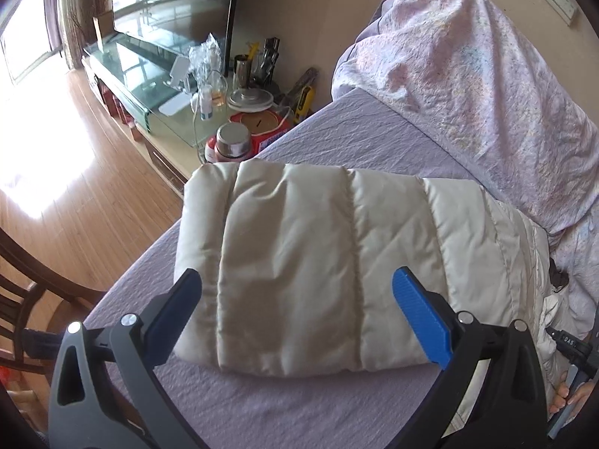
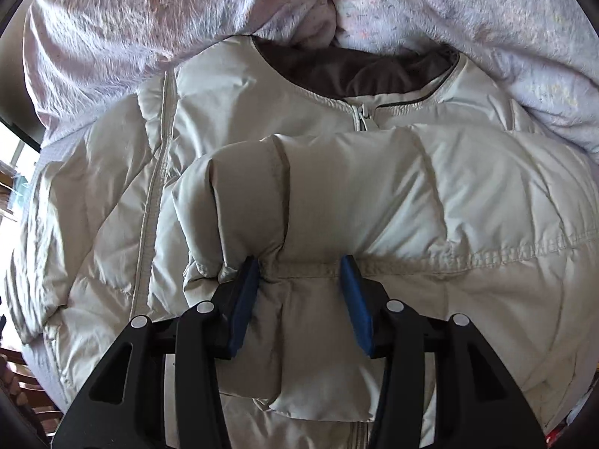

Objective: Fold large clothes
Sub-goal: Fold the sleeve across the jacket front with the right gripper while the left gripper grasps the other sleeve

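Now right tongs [image 2: 299,273] on jacket sleeve [image 2: 299,194]

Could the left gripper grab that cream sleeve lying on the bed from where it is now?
Probably yes: the left gripper is open, with the sleeve just ahead and nothing between them.

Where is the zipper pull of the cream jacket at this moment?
In the right wrist view, the zipper pull sits at upper centre, just below the dark collar lining and just above the folded sleeve that the right gripper clamps.
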Available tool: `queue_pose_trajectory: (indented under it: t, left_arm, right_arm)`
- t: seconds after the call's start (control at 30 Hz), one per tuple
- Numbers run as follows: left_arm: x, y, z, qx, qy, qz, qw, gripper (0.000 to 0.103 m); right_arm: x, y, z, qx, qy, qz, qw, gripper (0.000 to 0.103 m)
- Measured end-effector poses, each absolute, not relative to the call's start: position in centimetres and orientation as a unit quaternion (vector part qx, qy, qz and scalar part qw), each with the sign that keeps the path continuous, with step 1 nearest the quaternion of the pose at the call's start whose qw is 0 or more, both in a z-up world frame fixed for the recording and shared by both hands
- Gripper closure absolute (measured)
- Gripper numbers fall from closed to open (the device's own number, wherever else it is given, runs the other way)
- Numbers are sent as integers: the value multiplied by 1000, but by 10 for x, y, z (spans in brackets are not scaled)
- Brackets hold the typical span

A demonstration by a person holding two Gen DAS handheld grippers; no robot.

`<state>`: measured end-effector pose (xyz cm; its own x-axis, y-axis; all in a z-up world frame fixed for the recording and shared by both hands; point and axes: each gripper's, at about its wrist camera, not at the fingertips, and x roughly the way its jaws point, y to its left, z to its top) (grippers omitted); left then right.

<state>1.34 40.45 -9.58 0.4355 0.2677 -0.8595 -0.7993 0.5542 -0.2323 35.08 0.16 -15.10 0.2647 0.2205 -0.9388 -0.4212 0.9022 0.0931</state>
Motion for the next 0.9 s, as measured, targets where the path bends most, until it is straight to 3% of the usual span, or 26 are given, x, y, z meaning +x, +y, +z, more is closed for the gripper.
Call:
queue_pose_trajectory:
  t: [0.23,0.6,0.8,0.9]
  left_arm:
    - [-5,434,-109,-416,374,325,763,4]
    - [-14,444,-122,-420,387,373,731,30]
    - [-25,446,-125,-439,378,378,722,34]
    - [-22,442,-125,-429,382,384,723,43]
  right_arm:
    - [350,1,-151,-77,570,212,790,54]
    - [345,-12,-144,-69,567,219,791,54]
    - [344,-12,-143,-68,566,222,791,54]
    - [344,-12,-143,-67,567,221,791,54]
